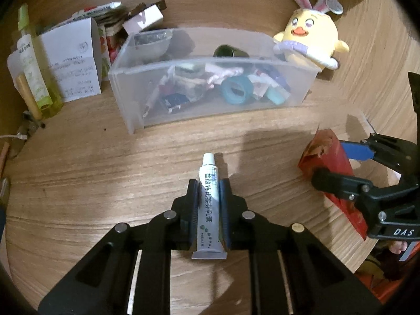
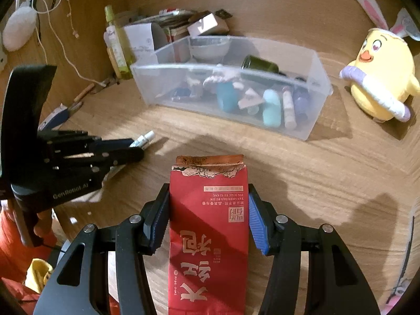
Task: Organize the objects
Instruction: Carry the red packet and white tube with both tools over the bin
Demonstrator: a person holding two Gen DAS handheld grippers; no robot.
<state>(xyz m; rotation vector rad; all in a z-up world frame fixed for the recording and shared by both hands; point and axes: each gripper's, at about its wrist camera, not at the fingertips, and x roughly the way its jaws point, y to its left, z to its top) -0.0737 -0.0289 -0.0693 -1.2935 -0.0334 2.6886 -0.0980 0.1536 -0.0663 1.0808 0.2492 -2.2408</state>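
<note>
Bin [image 1: 126,78] behind tube [image 1: 210,199], pouch [image 2: 210,225] to its right, plush chick [image 1: 309,39] beside bin's right end.

left tool [image 1: 208,191] black, silver screws | right tool [image 2: 208,210] blue pads

the light brown wooden table [image 1: 78,173] has wavy grain lines. a see-through plastic box [image 1: 210,65] full of small things sits on it near the back. a yellow soft toy chick with bunny ears [image 1: 311,35] stands just beside the box. on the other side of the box are a folded white paper box [image 1: 76,60] and a tall yellow-green bottle [image 1: 34,65]. a white cord [image 2: 65,57] lies by the bottle.
</note>
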